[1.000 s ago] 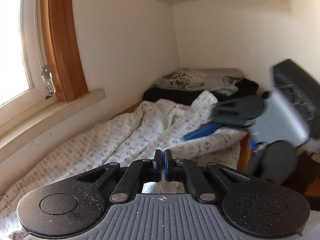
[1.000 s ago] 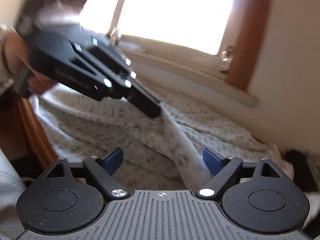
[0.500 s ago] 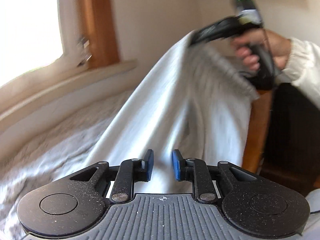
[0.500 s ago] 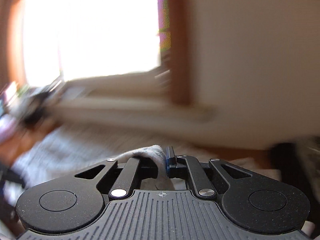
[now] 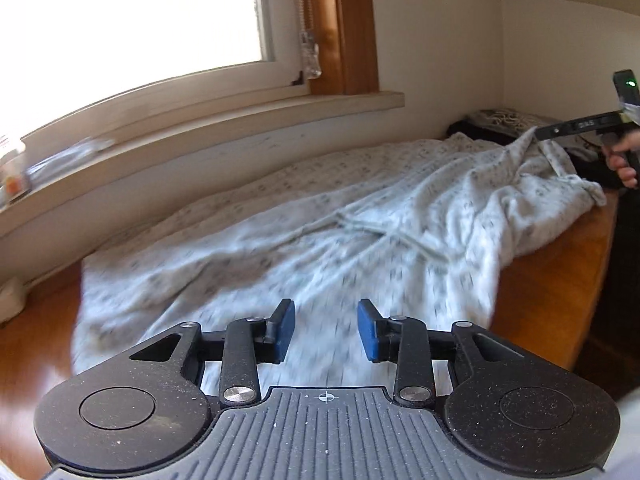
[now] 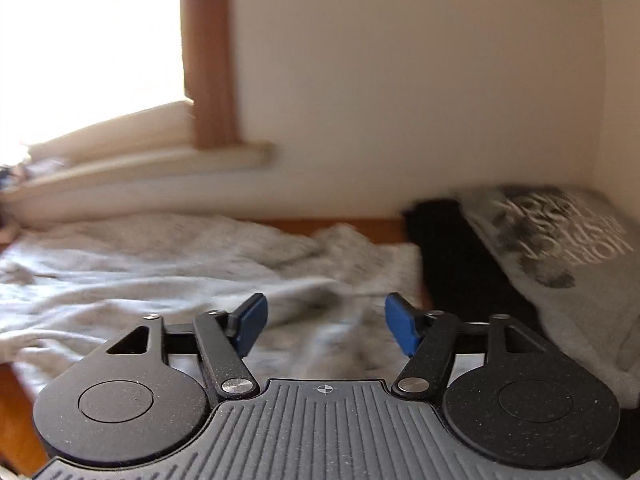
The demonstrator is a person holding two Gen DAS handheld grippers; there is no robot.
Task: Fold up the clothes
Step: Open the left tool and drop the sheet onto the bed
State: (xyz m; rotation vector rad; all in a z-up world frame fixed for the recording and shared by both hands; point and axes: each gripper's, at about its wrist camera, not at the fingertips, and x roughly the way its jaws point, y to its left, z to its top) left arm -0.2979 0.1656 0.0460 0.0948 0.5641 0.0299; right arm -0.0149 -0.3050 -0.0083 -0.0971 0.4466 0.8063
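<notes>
Your left tool point(image 5: 326, 330) hangs over the near end of the pale patterned garment point(image 5: 360, 216), its jaws opening with nothing pinched between the blue pads point(image 5: 285, 330). The garment lies spread and rumpled along the wooden desk point(image 5: 552, 292) under the window sill point(image 5: 240, 120), one edge drooping over the desk's side. Your right tool point(image 6: 326, 324) is opening too, empty, above the garment's far end point(image 6: 200, 268). Just beside that end sits a stack of folded clothes, a grey printed shirt point(image 6: 560, 240) over a black piece point(image 6: 452, 256).
</notes>
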